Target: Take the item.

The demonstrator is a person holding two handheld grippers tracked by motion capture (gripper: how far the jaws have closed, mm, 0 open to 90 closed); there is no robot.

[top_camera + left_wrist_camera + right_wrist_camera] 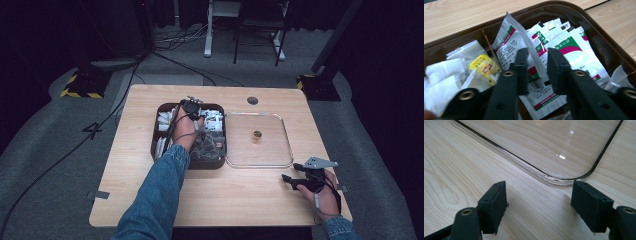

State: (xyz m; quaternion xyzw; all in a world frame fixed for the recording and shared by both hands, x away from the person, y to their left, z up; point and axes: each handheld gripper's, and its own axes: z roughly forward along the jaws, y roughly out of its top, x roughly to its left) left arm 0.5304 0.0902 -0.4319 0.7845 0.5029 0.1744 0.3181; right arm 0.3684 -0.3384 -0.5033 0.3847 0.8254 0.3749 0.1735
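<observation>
High view: the left tool [191, 106] reaches into the brown compartmented box [218, 162]; its jaws are hidden.
Left gripper view: jaws grasping a glossy white sachet [524, 47].
Right gripper view: right tool [537, 200] released above the wooden surface [461, 170], near the clear lid [544, 145], partly cropped.

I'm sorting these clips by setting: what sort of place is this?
Probably a recording studio or lab, not a home: dark curtains around a lone wooden table, hazard-striped stand bases, and cables across grey carpet.
</observation>
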